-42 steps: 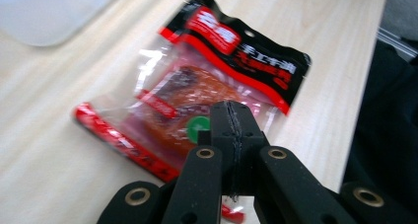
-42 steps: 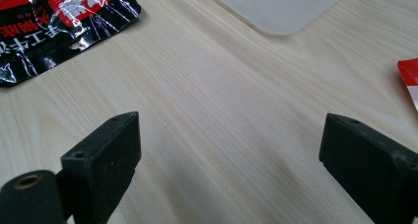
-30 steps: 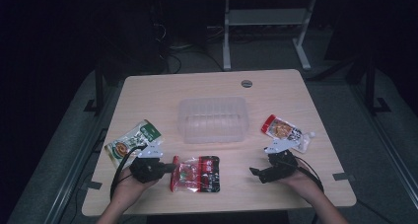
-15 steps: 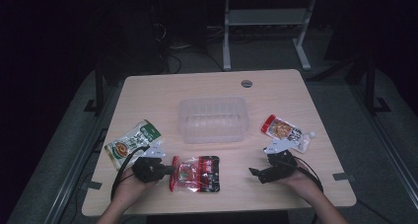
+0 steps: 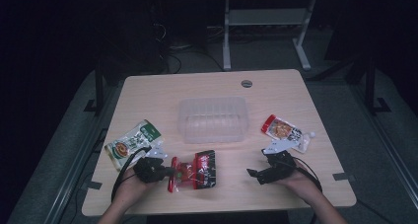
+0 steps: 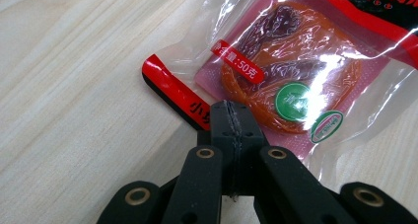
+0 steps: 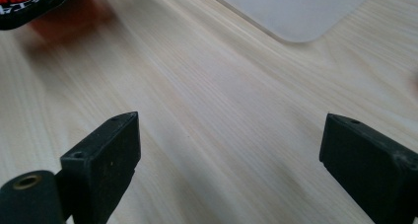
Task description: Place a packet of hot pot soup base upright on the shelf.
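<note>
A red and black snack pouch with a clear window lies near the table's front edge. My left gripper is at the pouch's left edge and is shut on it. In the left gripper view the jaws meet flat on the clear rim of the pouch, beside its red strip. My right gripper rests on the table at the front right, pointing left. Its jaws stand wide open over bare wood with nothing between them. A corner of the red pouch shows far off in that view.
A clear plastic container sits in the middle of the wooden table, and its corner shows ahead of the right gripper. A green food pouch lies at the left. A red and white spouted pouch lies at the right.
</note>
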